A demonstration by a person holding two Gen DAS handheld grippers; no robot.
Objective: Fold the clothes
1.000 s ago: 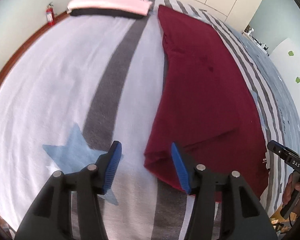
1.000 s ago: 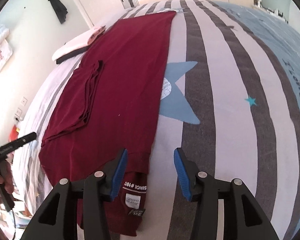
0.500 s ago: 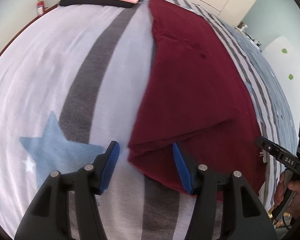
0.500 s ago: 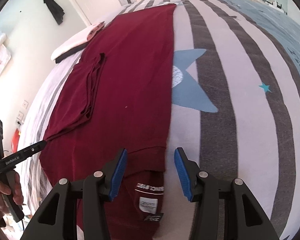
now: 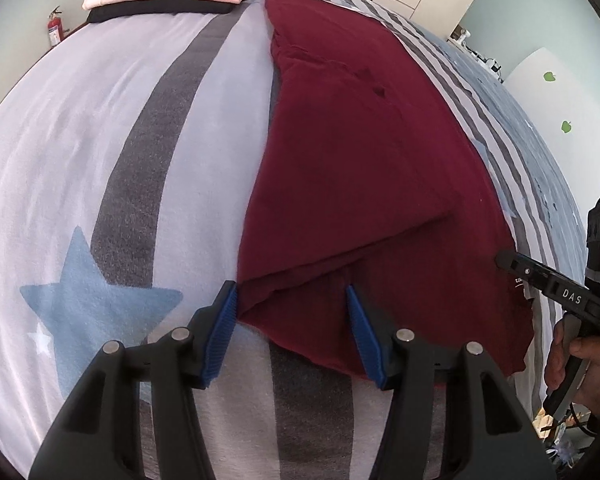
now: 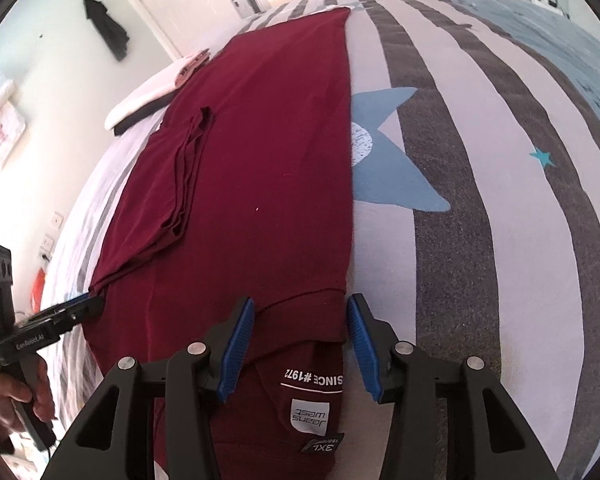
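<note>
Left hand-held gripper (image 5: 290,330): open, straddling near-left corner of the dark red cotton shirt (image 5: 352,152).
Right hand-held gripper (image 6: 300,342): open, astride shirt's near-right collar edge.
Bed (image 5: 100,140): striped cover beneath both.

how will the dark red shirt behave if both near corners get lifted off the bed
Probably floppy: the dark red shirt lies flat on the striped bed cover with soft creases along its folded sleeve, so the middle would likely sag. Likely light, since it looks like thin knit. The folded-in layers near the left gripper may slip open when raised.
</note>
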